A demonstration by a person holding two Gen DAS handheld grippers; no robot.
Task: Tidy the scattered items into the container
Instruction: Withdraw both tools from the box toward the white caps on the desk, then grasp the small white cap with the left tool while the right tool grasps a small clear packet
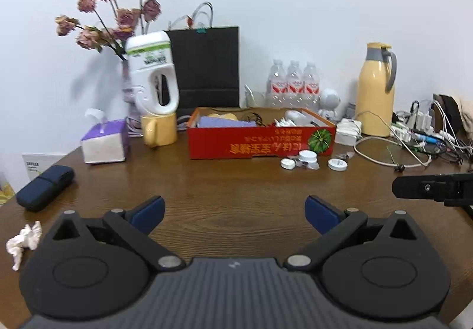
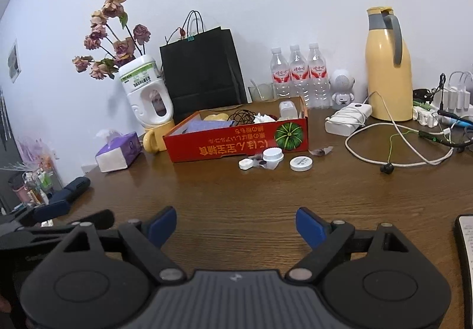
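Red box (image 2: 236, 138): one, at 12 o'clock on the table (image 2: 236, 190)
White caps (image 2: 301, 164): three loose at the box's front
Water bottles (image 2: 298, 75): three behind
Left gripper (image 1: 235, 212): jaws wide open, empty, level above table
Right gripper (image 2: 236, 224): jaws wide open, empty, level

It looked like a lived-in home or small office corner: a wooden bench (image 2: 236, 190) against a white wall carried dried flowers (image 2: 112, 36), a yellow thermos (image 2: 387, 69), water bottles (image 2: 298, 75) and tangled charger cables (image 2: 399, 137).
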